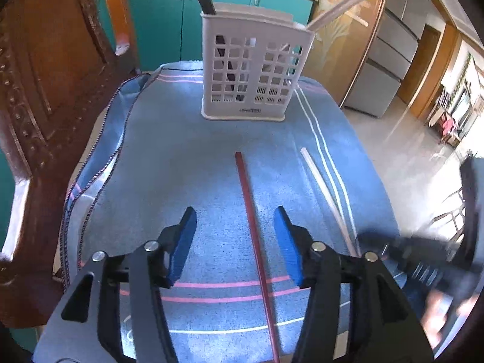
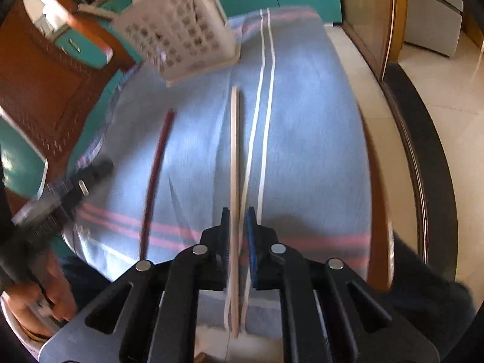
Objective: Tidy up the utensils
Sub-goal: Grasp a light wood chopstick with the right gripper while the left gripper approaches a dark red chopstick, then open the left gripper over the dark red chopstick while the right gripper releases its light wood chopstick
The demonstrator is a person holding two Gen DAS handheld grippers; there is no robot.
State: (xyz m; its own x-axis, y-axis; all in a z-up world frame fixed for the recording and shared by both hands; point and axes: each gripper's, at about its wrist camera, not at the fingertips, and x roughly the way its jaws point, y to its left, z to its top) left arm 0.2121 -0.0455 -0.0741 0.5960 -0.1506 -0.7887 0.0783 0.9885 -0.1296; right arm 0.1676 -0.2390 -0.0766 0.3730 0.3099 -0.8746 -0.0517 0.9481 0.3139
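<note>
Right wrist view: right tongs (image 2: 237,220) pinch the pale chopstick (image 2: 234,151) lying on the cloth-covered surface (image 2: 302,151). Left tongs (image 1: 234,236) gape astride the red chopstick (image 1: 248,199). Both look light, stiff, slippery; grip mid-shaft.

Bright daylight floods in right of the basket (image 1: 251,69), glaring off the floor (image 1: 402,151); right view motion-blurred, edges bowed.

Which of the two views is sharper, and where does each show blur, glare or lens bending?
Left wrist view: sharper; white basket and dark red chopstick are crisp; blur only at the right edge; sunlit floor glares.
Right wrist view: motion-blurred throughout, the basket smeared and tilted; pale chopstick still readable.
Both: fisheye curves the blue cloth edges.
</note>
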